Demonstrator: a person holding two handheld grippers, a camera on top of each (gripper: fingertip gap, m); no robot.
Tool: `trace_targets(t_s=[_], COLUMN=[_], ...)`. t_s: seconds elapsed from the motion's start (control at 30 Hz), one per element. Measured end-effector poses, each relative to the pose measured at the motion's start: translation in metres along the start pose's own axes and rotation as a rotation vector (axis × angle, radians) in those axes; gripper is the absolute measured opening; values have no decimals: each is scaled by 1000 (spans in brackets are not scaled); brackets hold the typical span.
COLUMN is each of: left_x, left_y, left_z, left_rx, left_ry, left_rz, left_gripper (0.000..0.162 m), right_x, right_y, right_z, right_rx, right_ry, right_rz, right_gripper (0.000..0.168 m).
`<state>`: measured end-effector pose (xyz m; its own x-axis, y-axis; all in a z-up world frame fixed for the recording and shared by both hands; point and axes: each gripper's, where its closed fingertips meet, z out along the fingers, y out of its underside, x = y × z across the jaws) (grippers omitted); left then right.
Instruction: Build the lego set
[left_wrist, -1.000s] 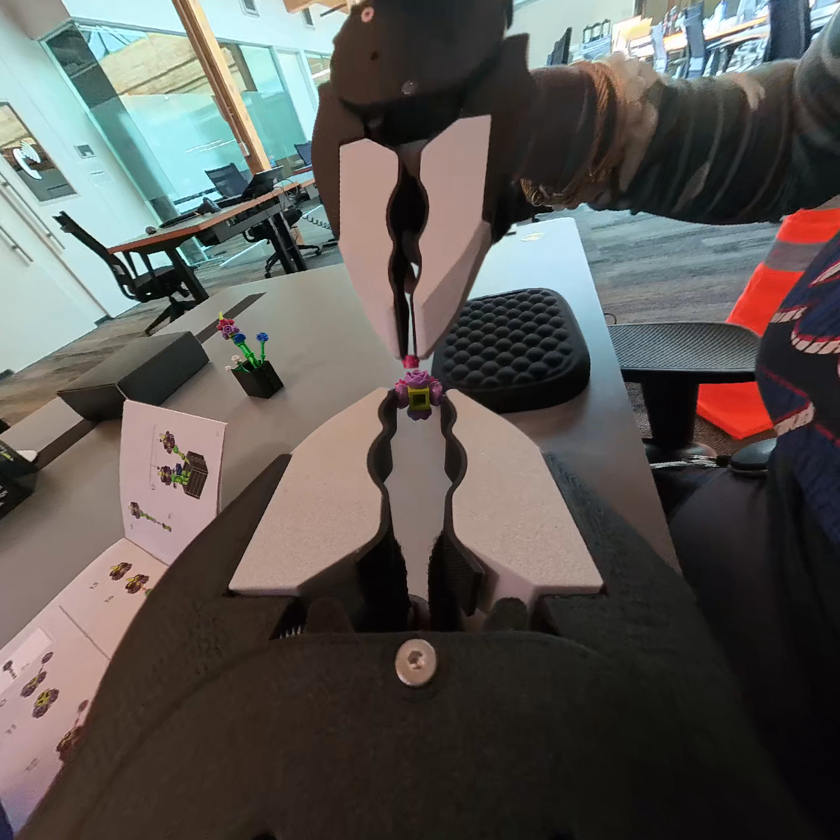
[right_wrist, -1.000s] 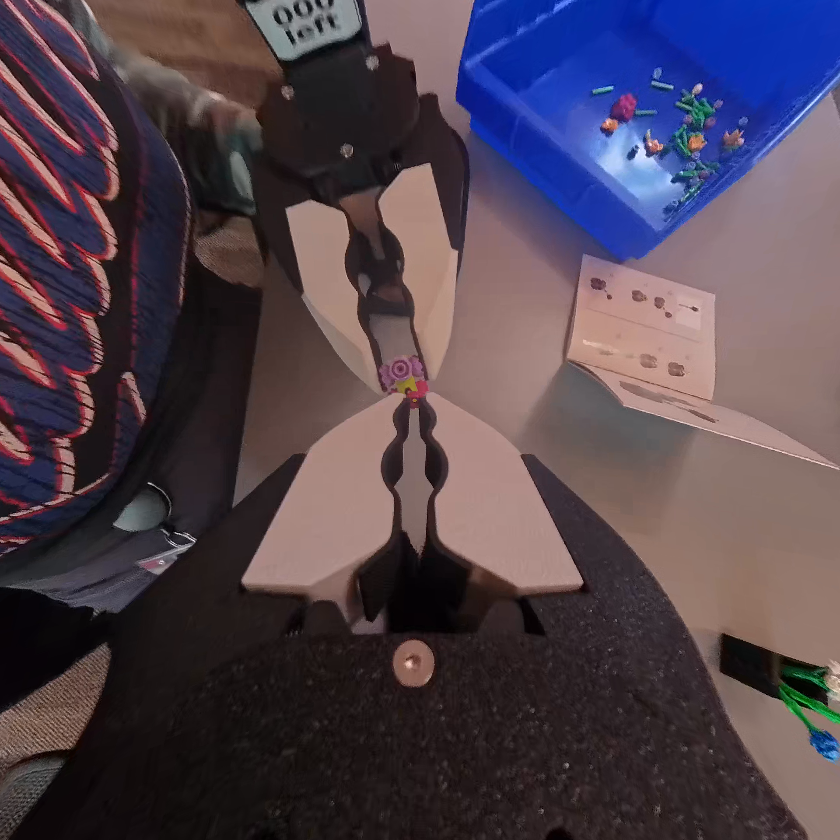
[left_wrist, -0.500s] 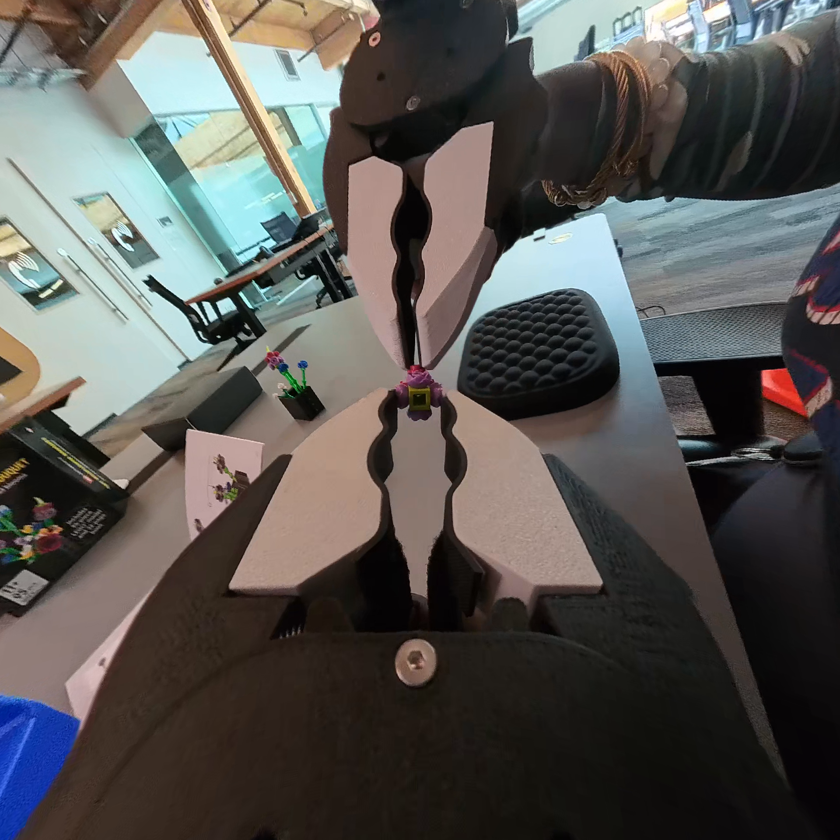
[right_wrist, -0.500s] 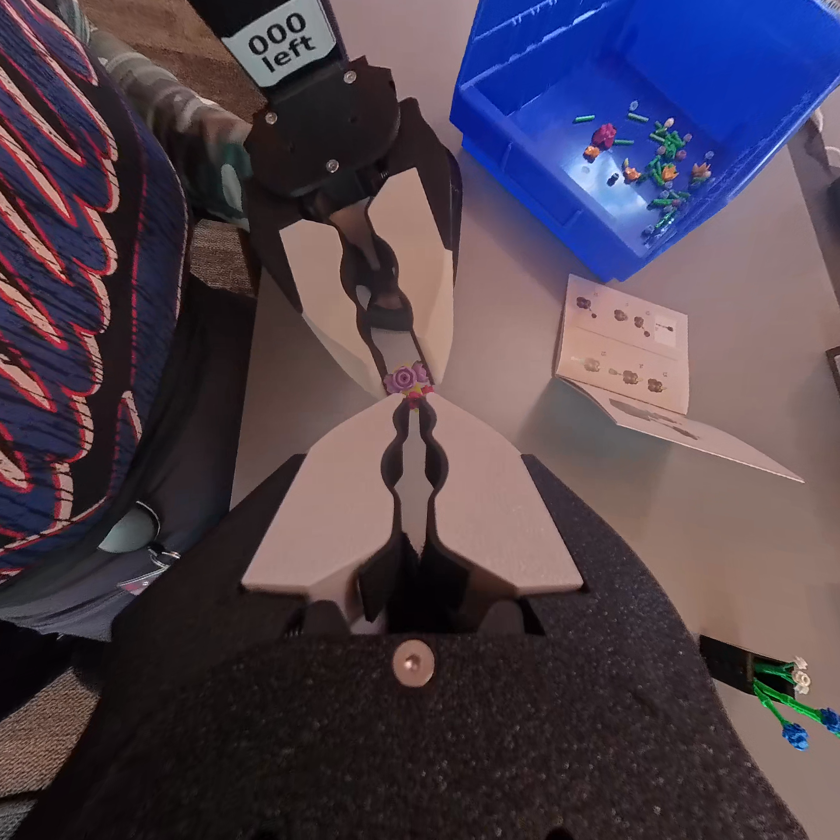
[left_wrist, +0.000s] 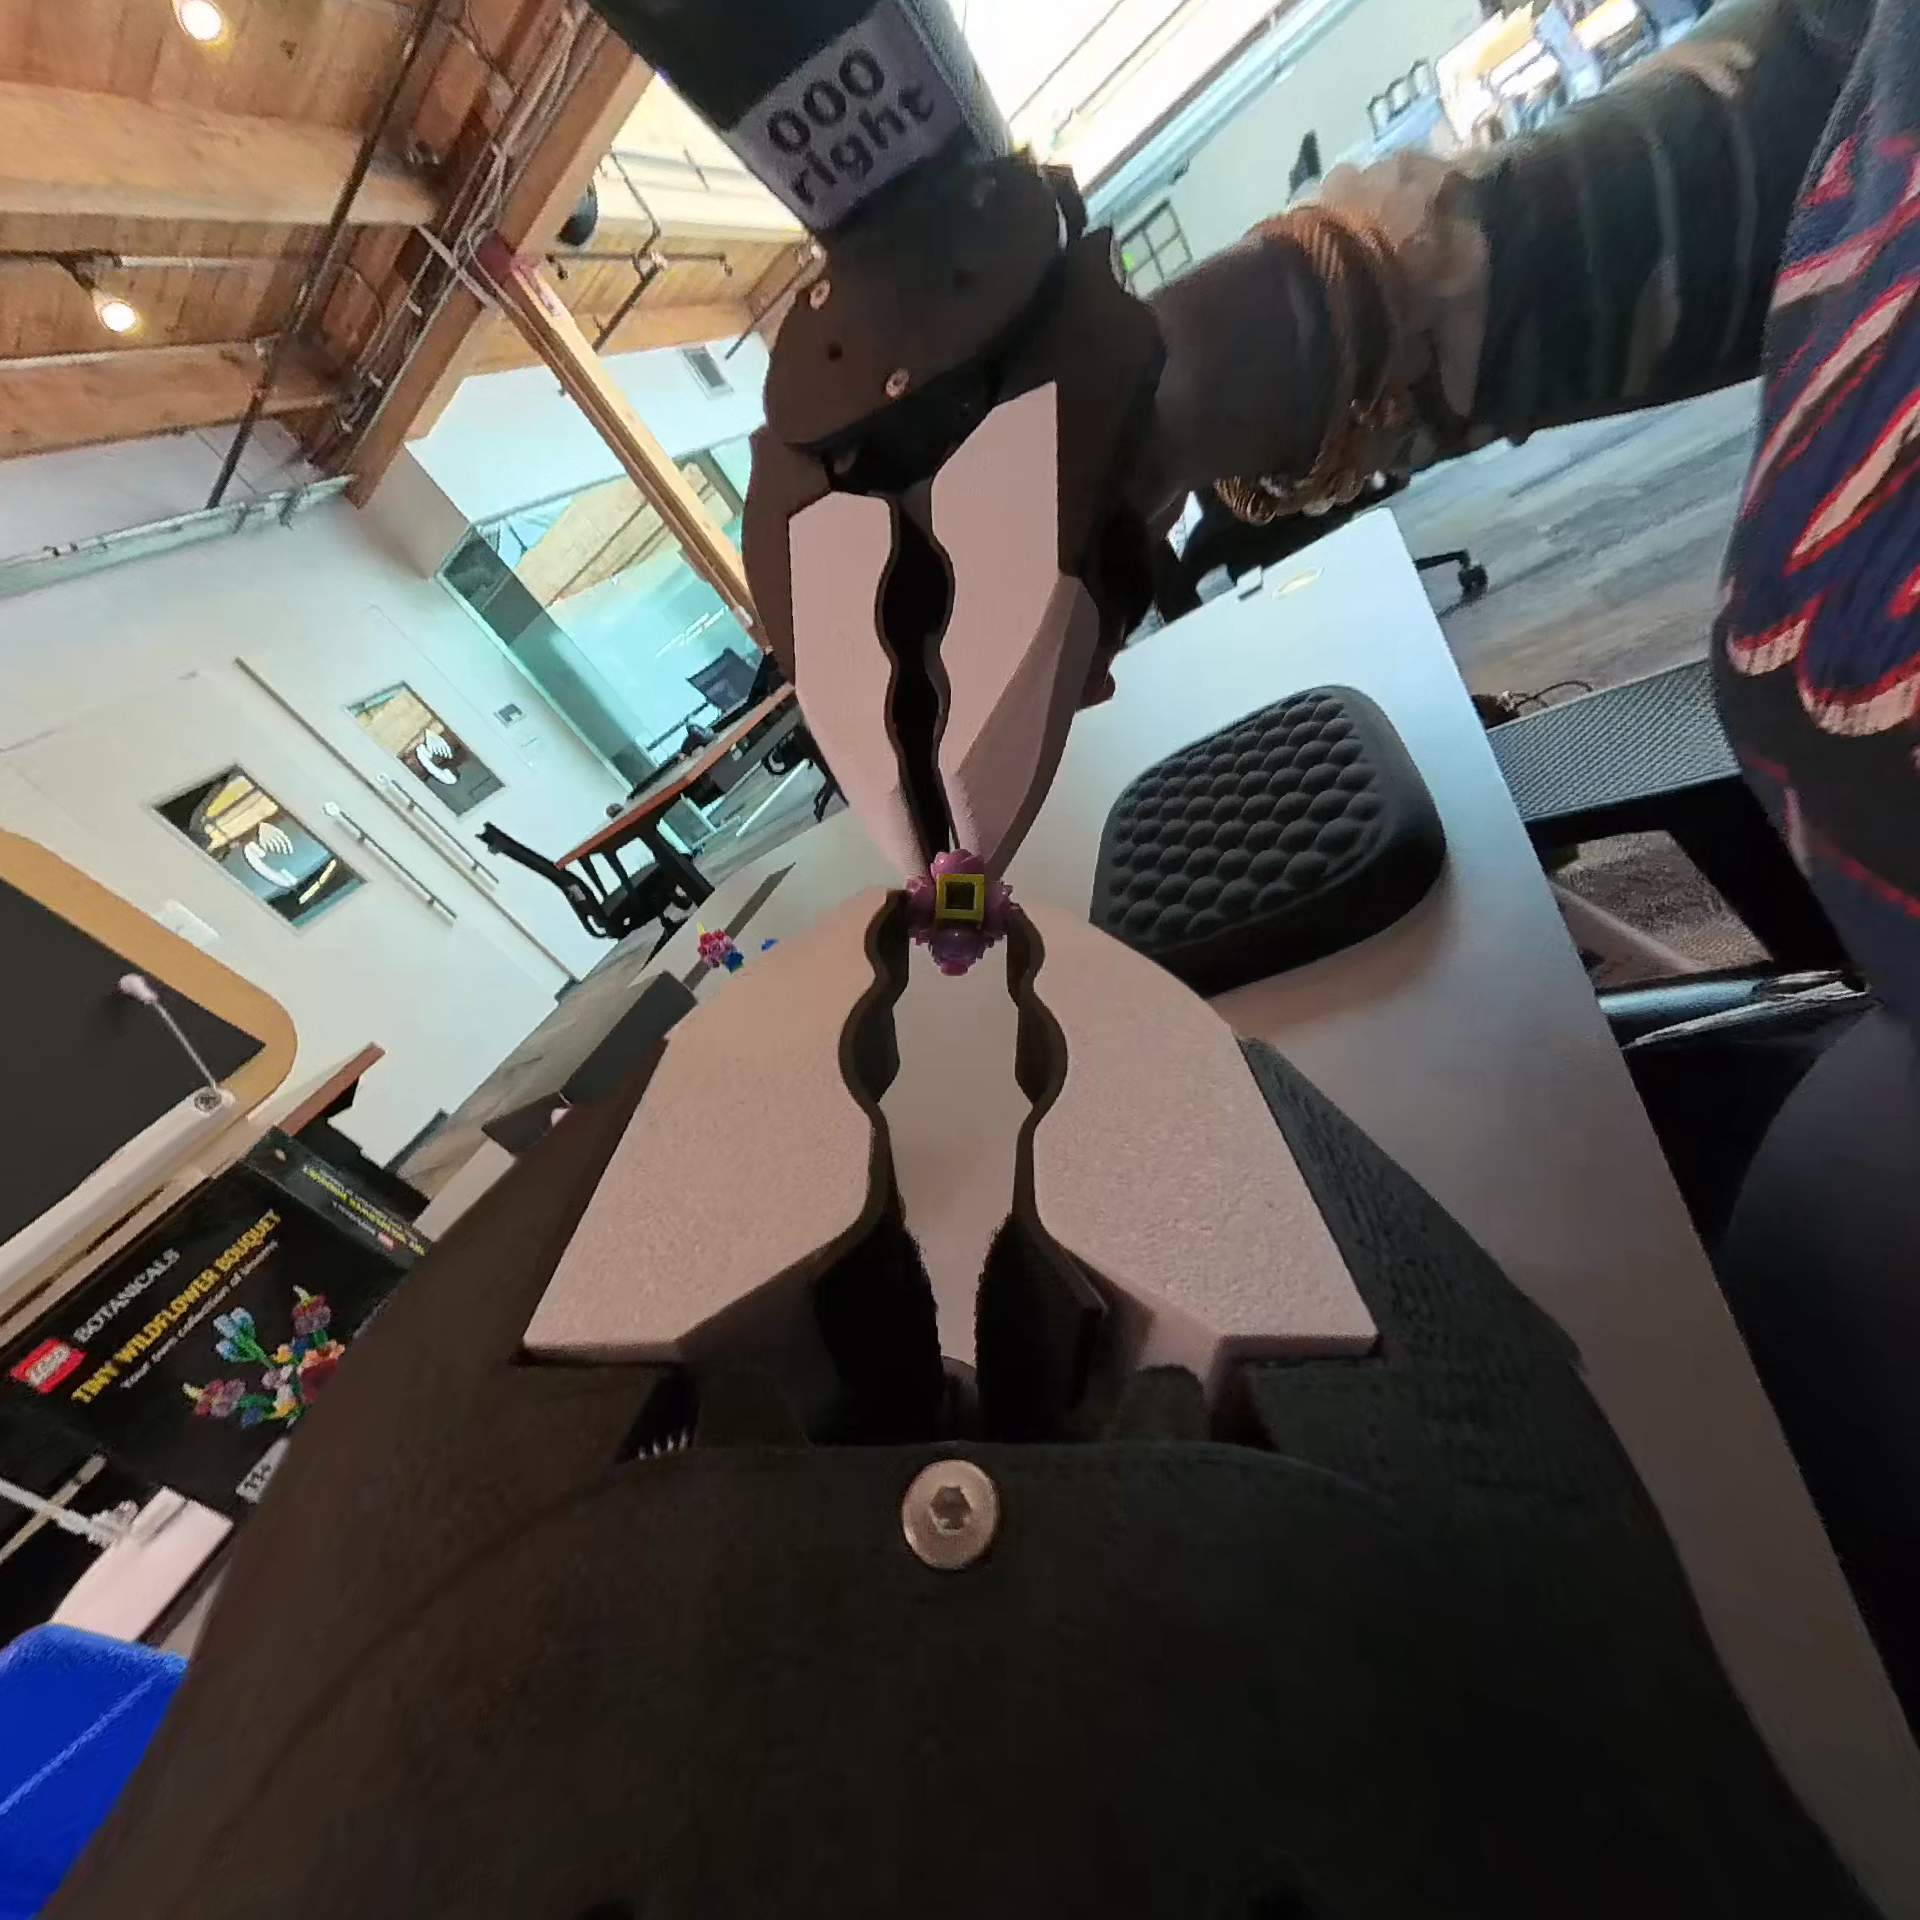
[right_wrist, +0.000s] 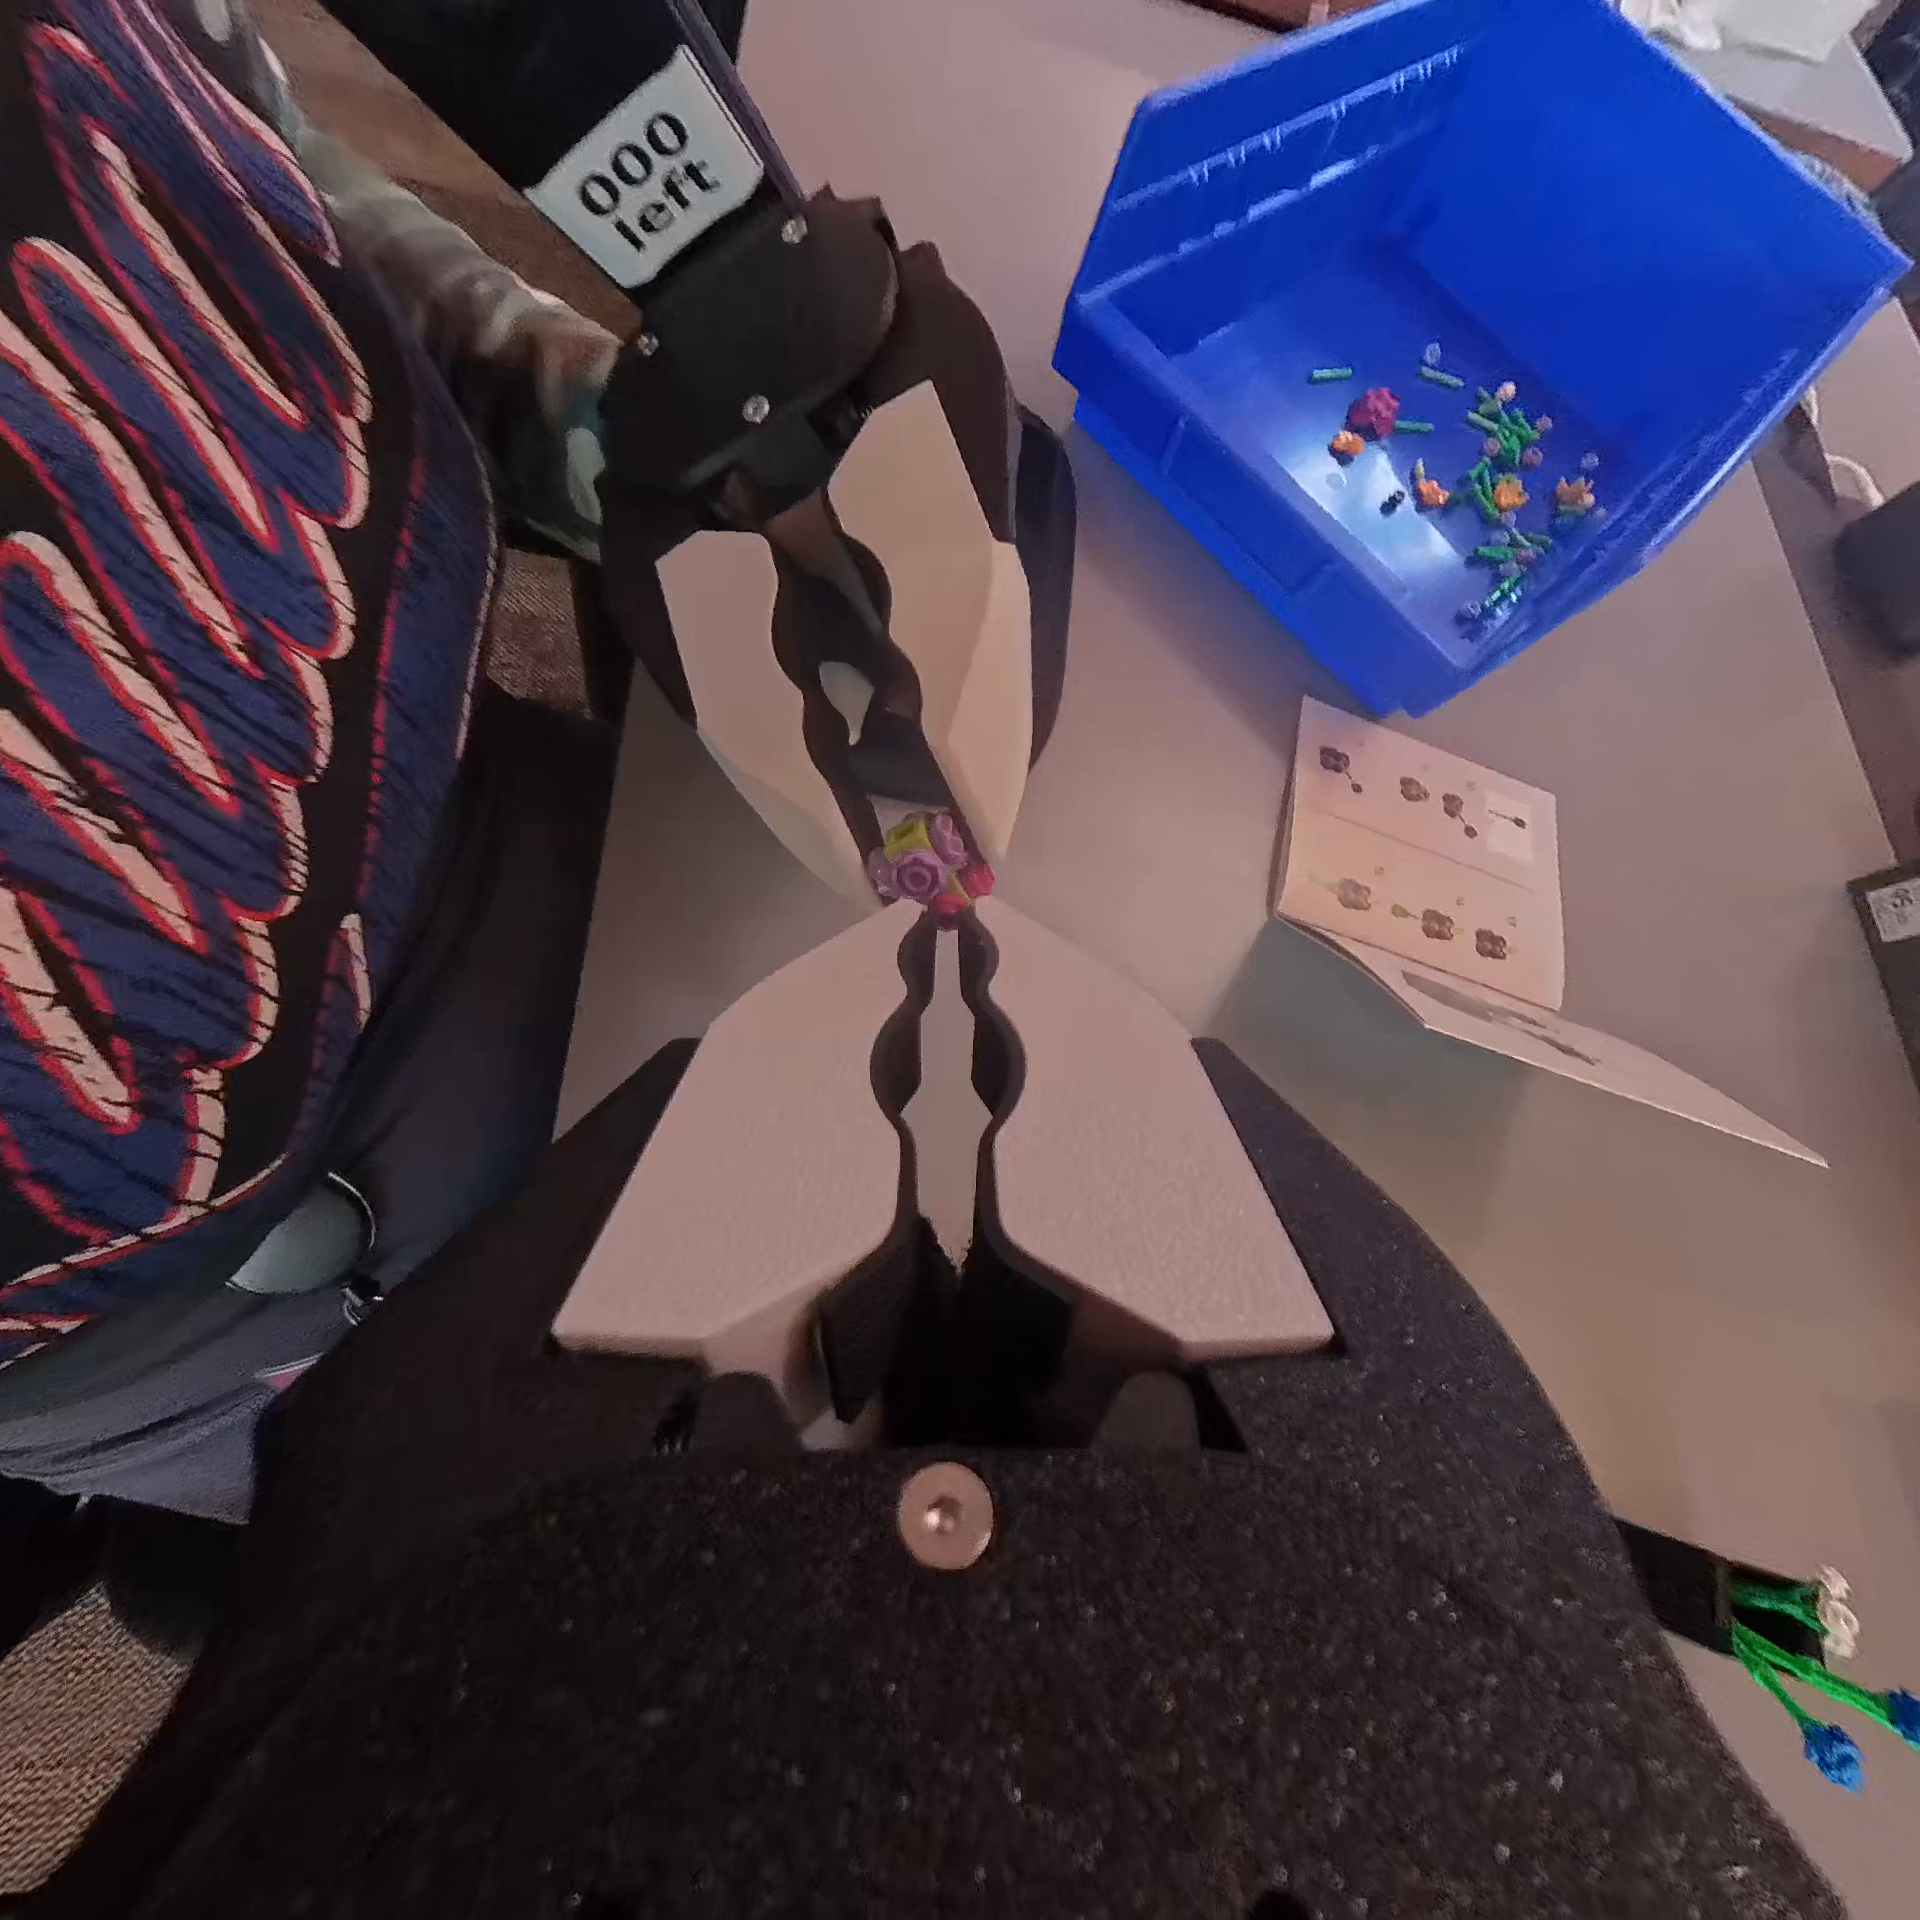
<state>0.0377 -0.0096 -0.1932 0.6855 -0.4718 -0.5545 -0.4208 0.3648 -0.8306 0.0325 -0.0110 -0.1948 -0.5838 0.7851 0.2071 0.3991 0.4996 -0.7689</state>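
In the left wrist view, the left tongs (left_wrist: 956, 920) are seen clenched on a small purple plastic flower cluster with a yellow square centre (left_wrist: 958, 906), held in the air above the grey table (left_wrist: 1455, 1039); the right tongs (left_wrist: 951, 847) are brought down from above, tips pinched together right at the top of the cluster. A black dimpled cushion pad (left_wrist: 1262, 821) is seen on the table behind, and a dark lego box printed with flowers (left_wrist: 208, 1340) at the left. In the right wrist view, the right tongs (right_wrist: 948, 920) are seen closed on a small magenta piece (right_wrist: 961, 896) that is pressed against the purple cluster (right_wrist: 920, 862) gripped by the left tongs (right_wrist: 914, 847). A blue plastic bin with loose small pieces (right_wrist: 1299, 312) and an open paper instruction booklet (right_wrist: 1423, 862) are seen on the table beyond. The step is judged to be the seating of the magenta piece; it should be pushed straight along its stud axis while the cluster is braced firmly, so that neither part is twisted out of its grip.
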Motion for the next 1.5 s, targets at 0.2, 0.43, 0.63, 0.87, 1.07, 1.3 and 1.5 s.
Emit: trace_targets(t_s=[0.2, 0.43, 0.63, 0.87, 1.07, 1.3, 1.5], left_x=[0, -1, -19, -20, -16, -12, -10], left_y=[-16, -25, -49, -53, -52, -52, -52], left_z=[-6, -11, -24, -30, -28, -26, -25], left_rx=[107, 184, 395, 452, 449, 449, 449], left_ry=[20, 39, -18, -41, -18, 10, 30], left_rz=[-15, -68, -134, -82, -82, -79, -91], left_gripper=[18, 18, 18, 18, 18, 18, 18], right_x=[-6, -10, -1, -7, -10, -17, -17], right_y=[-12, -22, -52, -65, -64, -57, -58], right_z=[-2, -2, -15, -10, -10, -2, -9], right_rx=[102, 176, 480, 883, 933, 870, 947], right_ry=[-51, -85, -233, -834, -927, -986, -1049], right_rz=[4, -7, 307, 958, 999, 1028, 1018], right_gripper=[4, 5, 30, 38, 21, 29, 18])
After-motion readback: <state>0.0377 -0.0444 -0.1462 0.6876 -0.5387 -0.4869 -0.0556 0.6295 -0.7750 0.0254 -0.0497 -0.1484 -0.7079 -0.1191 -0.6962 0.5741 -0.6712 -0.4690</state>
